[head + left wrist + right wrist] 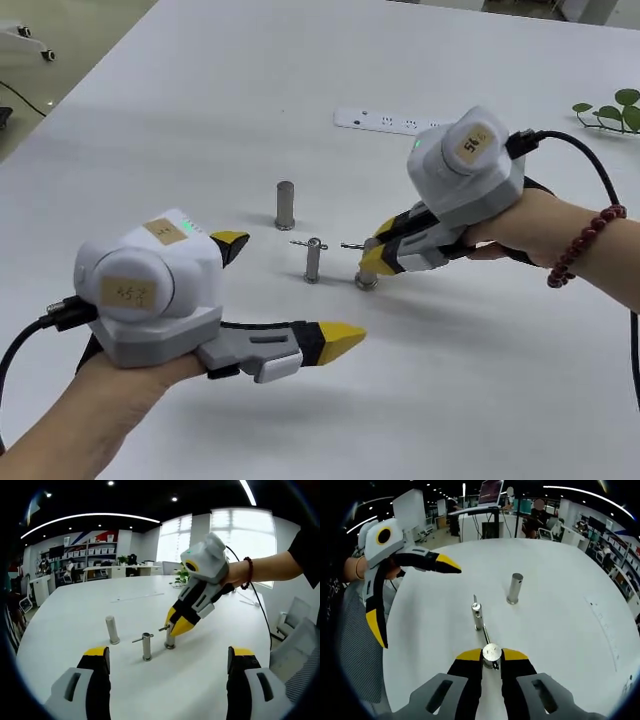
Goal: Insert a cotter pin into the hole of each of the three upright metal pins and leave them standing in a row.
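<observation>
**A:** What is closest in the head view?

**B:** The left gripper [288, 289], low over the white table [480, 390]. Its yellow-tipped jaws are spread wide with nothing between them, and its own view gives the same wide gap.

**A:** And past it?

**B:** Three metal pins stand upright in a slanting row. At the top of the nearest pin [366, 279] is the right gripper [370, 250]. Its jaws are drawn close on a cotter pin [351, 245], whose thin end pokes out sideways.

**A:** Can you see that pin's top?

**B:** From the head the gripper covers it. The right gripper view looks down on the round top, set between the jaw tips, with the cotter pin running on beyond. I cannot tell whether it passes through the hole.

**A:** The other two?

**B:** The middle pin [313, 260] carries a second cotter pin [300, 243] across its upper end. The far pin [285, 205] stands apart behind it.

**A:** Farther still?

**B:** A power strip [385, 122] and plant leaves [612, 110]. The left gripper view adds shelves [85, 555] and bright windows [240, 530].
</observation>
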